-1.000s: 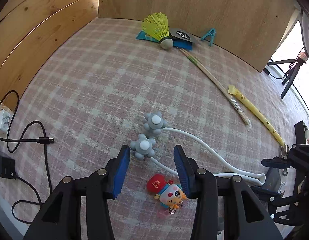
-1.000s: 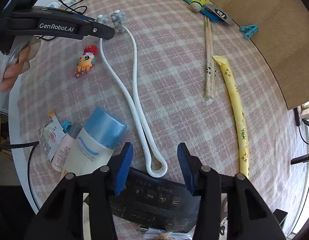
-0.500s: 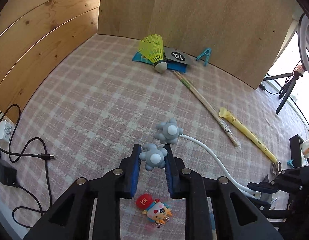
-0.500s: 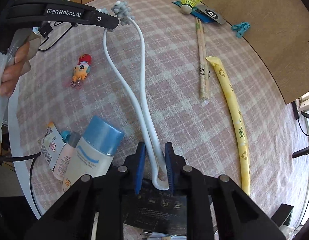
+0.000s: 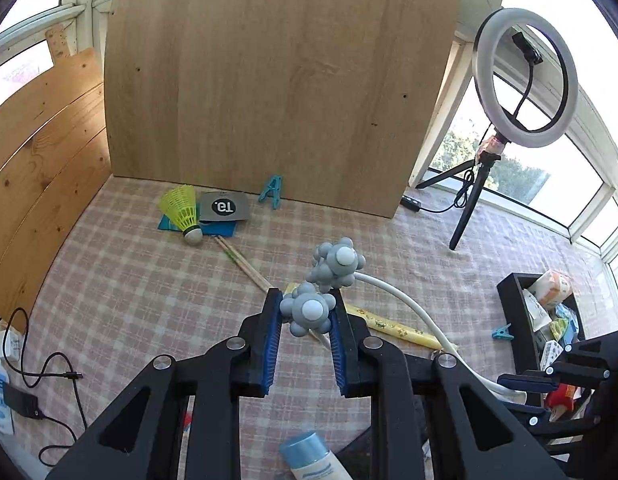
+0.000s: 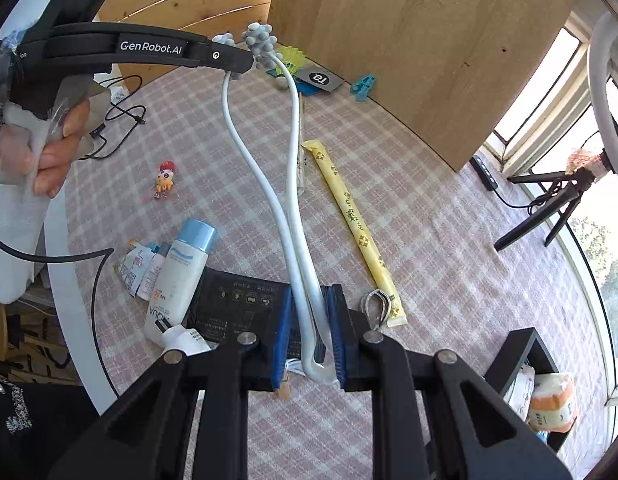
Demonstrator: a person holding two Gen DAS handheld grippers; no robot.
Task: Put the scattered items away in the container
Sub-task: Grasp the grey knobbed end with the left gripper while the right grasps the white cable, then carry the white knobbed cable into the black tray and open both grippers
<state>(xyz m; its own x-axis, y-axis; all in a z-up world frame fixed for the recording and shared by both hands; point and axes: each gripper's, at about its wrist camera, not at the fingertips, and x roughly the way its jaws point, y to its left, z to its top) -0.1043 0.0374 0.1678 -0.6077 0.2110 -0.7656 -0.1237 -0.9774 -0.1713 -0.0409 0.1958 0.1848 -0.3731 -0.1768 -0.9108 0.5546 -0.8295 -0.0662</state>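
Note:
A white U-shaped massager (image 6: 293, 184) with two grey knobbed heads is lifted off the table. My left gripper (image 5: 305, 312) is shut on one grey head (image 5: 307, 312); the other head (image 5: 337, 264) hangs free just beyond. My right gripper (image 6: 307, 336) is shut on the massager's looped white end (image 6: 313, 344). The left gripper also shows in the right wrist view (image 6: 233, 60). The black container (image 5: 509, 320), with packets inside, stands at the right; it also shows in the right wrist view (image 6: 521, 344).
On the checked cloth lie a yellow shuttlecock (image 5: 183, 216), chopsticks (image 5: 245, 266), a yellow sachet (image 6: 353, 216), a lotion bottle (image 6: 181, 268), small tubes (image 6: 139, 268), a toy figure (image 6: 165, 178), a black pouch (image 6: 241, 300) and blue clips (image 5: 273, 192). Wooden boards (image 5: 269, 80) stand behind. A ring light (image 5: 525, 80) stands right.
Both grippers have closed on the massager, left on a grey head and right on the loop, and have raised it off the cloth. Both views now tilt higher.

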